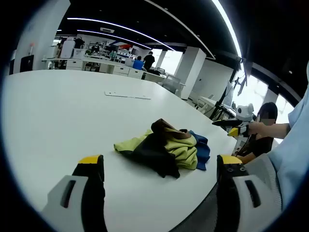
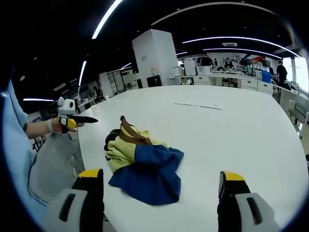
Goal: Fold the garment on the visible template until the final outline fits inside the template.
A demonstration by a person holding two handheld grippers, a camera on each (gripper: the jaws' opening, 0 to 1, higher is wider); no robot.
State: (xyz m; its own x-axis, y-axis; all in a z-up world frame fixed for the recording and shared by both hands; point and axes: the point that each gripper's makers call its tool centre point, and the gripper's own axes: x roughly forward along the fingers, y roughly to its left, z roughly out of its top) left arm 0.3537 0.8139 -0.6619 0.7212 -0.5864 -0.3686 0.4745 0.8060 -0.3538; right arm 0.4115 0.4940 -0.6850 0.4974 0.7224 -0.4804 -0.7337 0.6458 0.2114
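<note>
A crumpled garment (image 1: 166, 147) of yellow-green, black, brown and blue cloth lies in a heap near the front edge of the white table (image 1: 58, 111). My left gripper (image 1: 160, 160) hovers just before it, open and holding nothing. From the other side, the garment (image 2: 142, 162) shows its blue part nearest, and my right gripper (image 2: 161, 175) is open and holding nothing beside it. A thin flat pale marking (image 1: 128, 95) lies farther back on the table, also visible as the marking (image 2: 198, 105). The right gripper (image 1: 234, 126) appears off the table's edge, as does the left gripper (image 2: 77, 120).
The table edge (image 2: 91, 154) curves close to the garment. A grey mesh chair back (image 2: 53, 169) and a pale blue sleeve (image 1: 294, 145) sit beside it. A seated person (image 1: 260, 142) is past the edge. Desks and people (image 1: 140, 63) stand far behind.
</note>
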